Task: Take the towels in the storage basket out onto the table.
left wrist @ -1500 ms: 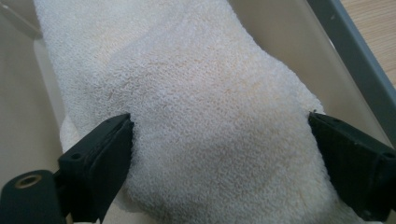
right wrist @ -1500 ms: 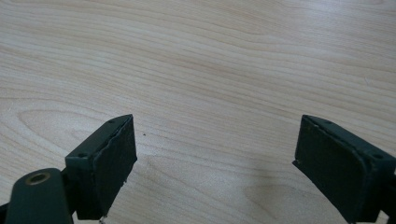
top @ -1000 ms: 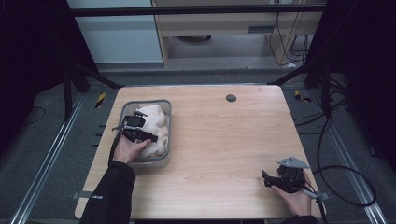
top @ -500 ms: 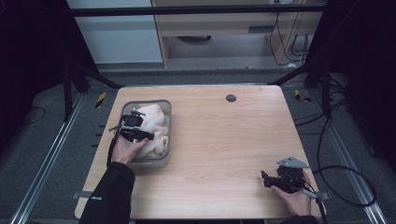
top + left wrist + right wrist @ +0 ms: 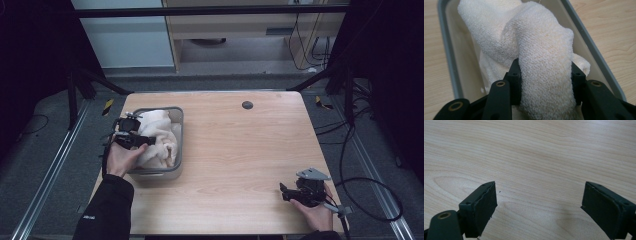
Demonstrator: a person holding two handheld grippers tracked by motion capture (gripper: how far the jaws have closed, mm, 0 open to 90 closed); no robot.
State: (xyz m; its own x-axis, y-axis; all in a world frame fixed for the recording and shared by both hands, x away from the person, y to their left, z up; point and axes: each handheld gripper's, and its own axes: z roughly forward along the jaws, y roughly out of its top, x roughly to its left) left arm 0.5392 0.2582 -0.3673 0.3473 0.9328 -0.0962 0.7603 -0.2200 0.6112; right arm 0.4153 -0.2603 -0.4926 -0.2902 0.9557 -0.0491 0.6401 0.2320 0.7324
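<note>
Two jaws of the left gripper [image 5: 544,82] are pinching a thick fold of the cream towel [image 5: 534,50], which is lying bunched inside the grey tub [image 5: 446,50] at the left side of the wooden table [image 5: 240,150]. In the left gripper view the cloth is running straight ahead and away from the jaws, its long axis lined up with the tub's long sides, so the bulk of it is lying forward of the grip and any lift is going to have to draw that length up and clear of the rim, I judge. In the high view the left gripper [image 5: 134,140] is sitting over the tub's near-left part, with the towel [image 5: 160,135] spreading toward the far end and the right wall.

The right gripper [image 5: 539,205] is resting wide apart and holding nothing, low over bare wood; in the high view it [image 5: 295,194] is sitting near the table's front right corner, well apart from the tub [image 5: 177,167]. The left hand is therefore by far the nearer one.

Compared with half a second ago, the left gripper is standing slightly nearer the tub's front end and the towel's folds are looking a little more gathered around it; the right gripper is holding the same spot.
</note>
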